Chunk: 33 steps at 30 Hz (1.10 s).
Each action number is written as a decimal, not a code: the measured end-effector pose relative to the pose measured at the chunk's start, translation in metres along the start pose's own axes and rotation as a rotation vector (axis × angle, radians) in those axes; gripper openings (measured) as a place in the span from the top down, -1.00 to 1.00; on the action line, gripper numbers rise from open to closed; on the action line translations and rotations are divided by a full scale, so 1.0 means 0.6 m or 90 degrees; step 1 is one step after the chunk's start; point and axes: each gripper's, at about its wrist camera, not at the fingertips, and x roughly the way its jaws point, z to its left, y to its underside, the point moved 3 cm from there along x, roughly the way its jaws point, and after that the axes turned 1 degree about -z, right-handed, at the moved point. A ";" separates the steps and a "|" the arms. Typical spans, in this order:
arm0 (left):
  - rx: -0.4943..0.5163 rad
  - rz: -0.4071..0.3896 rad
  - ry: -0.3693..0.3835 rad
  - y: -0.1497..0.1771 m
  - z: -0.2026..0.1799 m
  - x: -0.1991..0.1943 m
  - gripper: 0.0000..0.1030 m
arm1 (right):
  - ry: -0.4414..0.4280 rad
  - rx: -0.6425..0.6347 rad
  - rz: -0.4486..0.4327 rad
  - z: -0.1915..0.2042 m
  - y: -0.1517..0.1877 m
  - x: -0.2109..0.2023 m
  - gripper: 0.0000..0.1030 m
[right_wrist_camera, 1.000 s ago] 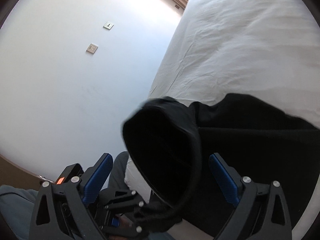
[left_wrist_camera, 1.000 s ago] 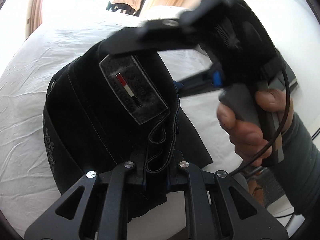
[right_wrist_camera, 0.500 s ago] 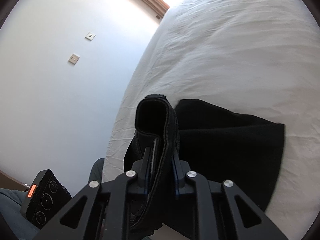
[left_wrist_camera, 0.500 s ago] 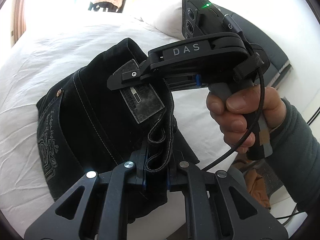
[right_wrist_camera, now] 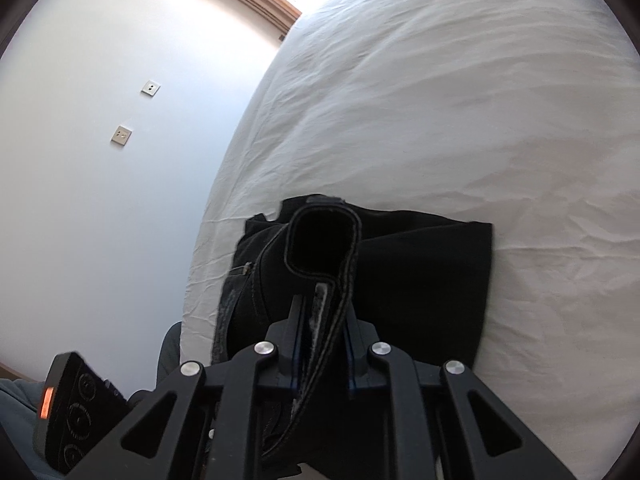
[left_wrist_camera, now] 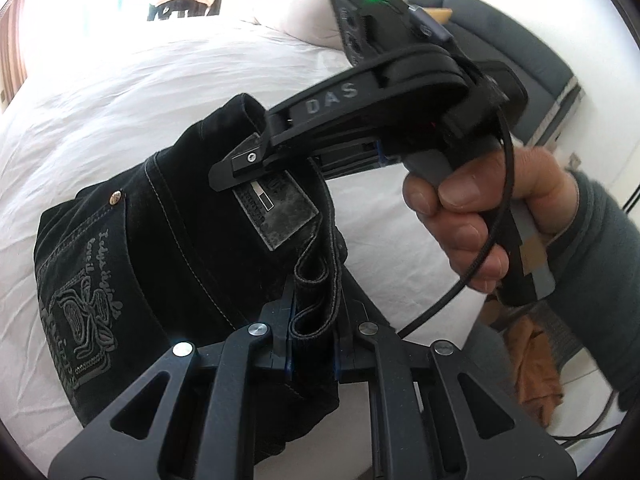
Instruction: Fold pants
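A white bed [right_wrist_camera: 460, 120] fills the room beside a pale wall [right_wrist_camera: 100, 180]. Black pants [left_wrist_camera: 168, 248] lie bunched at its near edge, waistband lifted. The left gripper [left_wrist_camera: 314, 340] pinches a folded band of it; the right gripper [right_wrist_camera: 324, 354] — jaws just closed — clamps the waistband [right_wrist_camera: 340, 280] further along, a hand [left_wrist_camera: 476, 216] squeezing its handle.

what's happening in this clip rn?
A person is folding black pants on a white bed with a handheld gripper in each hand. The left gripper is clamped on a bunched bit of the waistband. The right gripper has just closed on another stretch of waistband near the leather patch, which shows only in the left view. The pants are already doubled over; how many folds remain is unclear.
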 end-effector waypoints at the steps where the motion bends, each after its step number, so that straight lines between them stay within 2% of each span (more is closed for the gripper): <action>1: 0.009 0.008 -0.006 0.003 -0.004 0.010 0.79 | 0.002 0.004 0.002 -0.006 0.001 0.002 0.67; 6: 0.020 0.044 -0.018 0.016 -0.010 0.056 0.79 | 0.014 0.036 0.018 -0.048 0.009 0.026 0.68; 15: 0.033 0.037 -0.030 -0.010 -0.033 0.088 0.79 | 0.034 0.027 0.009 -0.052 -0.005 0.019 0.70; 20: 0.047 0.060 -0.051 0.007 -0.043 0.129 0.76 | 0.031 0.038 0.038 -0.077 -0.006 0.041 0.69; 22: 0.056 0.059 -0.050 0.012 -0.047 0.134 0.59 | 0.015 0.052 0.030 -0.089 -0.003 0.042 0.60; 23: 0.053 0.064 -0.032 0.014 -0.050 0.132 0.38 | 0.002 0.060 0.024 -0.094 -0.001 0.039 0.55; 24: 0.048 0.073 -0.012 0.016 -0.057 0.131 0.04 | -0.003 0.070 0.012 -0.100 0.000 0.033 0.40; 26: 0.034 0.081 0.025 0.023 -0.061 0.110 -0.35 | -0.006 0.086 -0.018 -0.106 0.001 0.011 0.18; 28: 0.026 0.072 0.049 0.030 -0.062 0.082 -0.37 | 0.003 0.100 -0.050 -0.109 0.001 -0.013 -0.26; 29: 0.024 0.063 0.063 0.033 -0.059 0.062 -0.37 | 0.024 0.110 -0.070 -0.114 0.003 -0.030 -0.34; 32: -0.015 0.015 0.058 0.027 -0.017 0.003 -0.38 | 0.071 0.126 -0.113 -0.114 0.015 -0.077 -0.36; 33: -0.044 -0.003 0.048 0.024 0.010 -0.017 -0.38 | 0.067 0.122 -0.126 -0.102 0.023 -0.091 -0.36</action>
